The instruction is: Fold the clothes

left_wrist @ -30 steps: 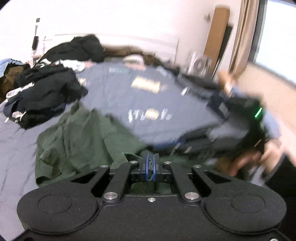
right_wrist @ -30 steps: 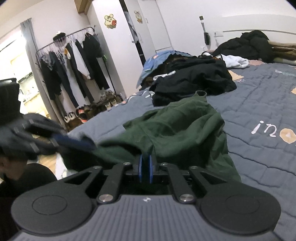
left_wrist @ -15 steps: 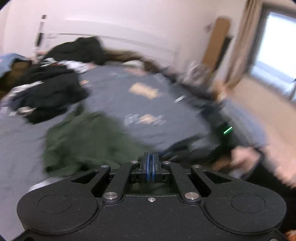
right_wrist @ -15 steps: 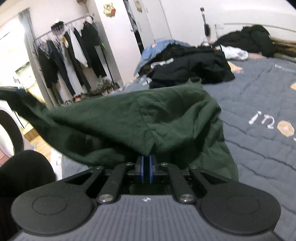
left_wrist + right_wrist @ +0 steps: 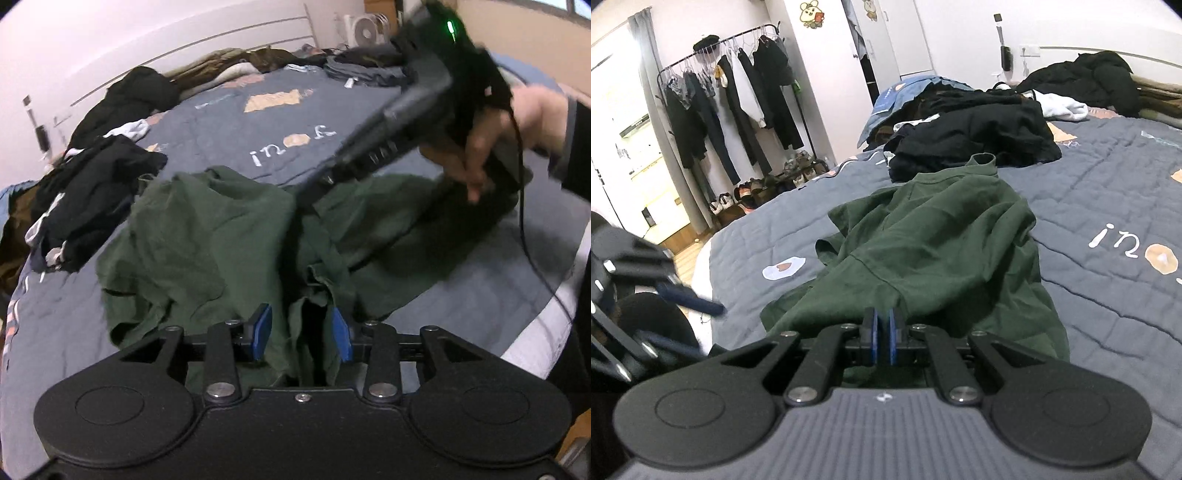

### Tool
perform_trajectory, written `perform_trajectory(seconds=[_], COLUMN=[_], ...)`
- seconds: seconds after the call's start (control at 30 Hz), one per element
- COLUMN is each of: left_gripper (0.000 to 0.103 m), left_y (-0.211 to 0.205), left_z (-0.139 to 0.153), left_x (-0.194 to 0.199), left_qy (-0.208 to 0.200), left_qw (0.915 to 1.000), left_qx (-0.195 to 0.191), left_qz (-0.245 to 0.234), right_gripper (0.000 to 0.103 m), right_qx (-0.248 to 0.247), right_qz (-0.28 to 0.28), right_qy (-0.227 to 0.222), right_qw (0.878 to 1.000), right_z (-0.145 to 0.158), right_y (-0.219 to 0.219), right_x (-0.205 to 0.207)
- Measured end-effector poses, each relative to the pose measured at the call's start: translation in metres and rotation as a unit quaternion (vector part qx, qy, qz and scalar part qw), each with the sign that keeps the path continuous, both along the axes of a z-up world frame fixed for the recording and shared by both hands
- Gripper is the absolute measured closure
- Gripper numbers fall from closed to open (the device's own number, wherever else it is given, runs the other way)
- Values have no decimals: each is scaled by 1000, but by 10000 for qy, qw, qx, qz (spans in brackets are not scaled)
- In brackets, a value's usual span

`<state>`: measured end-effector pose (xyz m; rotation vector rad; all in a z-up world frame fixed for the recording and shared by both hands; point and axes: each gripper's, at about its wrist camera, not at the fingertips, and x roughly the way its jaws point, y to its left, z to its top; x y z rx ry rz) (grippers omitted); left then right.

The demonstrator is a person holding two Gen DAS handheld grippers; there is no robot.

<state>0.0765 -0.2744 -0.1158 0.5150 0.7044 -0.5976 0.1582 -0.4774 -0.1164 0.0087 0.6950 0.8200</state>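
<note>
Left wrist view: the left gripper [image 5: 301,332] occupies the lower centre of the frame, its blue fingers [image 5: 263,330] opening, with a fold of the dark green shirt [image 5: 207,240] lying loosely between them and no pad pressing on it. The shirt lies crumpled across the centre of the frame on the grey quilted bed [image 5: 229,122]. At upper right, the right gripper [image 5: 321,184] reaches down to the shirt, held by a hand [image 5: 491,136]. A pile of black clothes [image 5: 92,192] lies at the left.

Right wrist view: the right gripper [image 5: 882,339] has its fingers narrow, clamped on the near edge of the shirt [image 5: 942,251]. The left gripper [image 5: 690,302] appears blurred at lower left, just beside the shirt. A clothes rack [image 5: 731,103] stands at upper left.
</note>
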Motion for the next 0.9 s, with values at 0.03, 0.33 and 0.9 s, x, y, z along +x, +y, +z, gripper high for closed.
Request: perform_trajectory(seconds=[0.03, 0.33, 0.9], left_gripper=[66, 96, 97], left_y=[-4, -4, 54], left_z=[-5, -6, 154], left_x=[2, 7, 22], left_qy=[-30, -93, -639], left_qw=[9999, 9987, 9569], left_qx=[151, 507, -2701], left_qz=[-16, 13, 851], right_gripper=[97, 95, 49], right_qx=[5, -60, 929], right_qz=[-1, -79, 177], right_qy=[1, -1, -987], right_qw=[10000, 10000, 9906], right_z=[1, 6, 88], right_y=[0, 3, -26], right_x=[0, 0, -41])
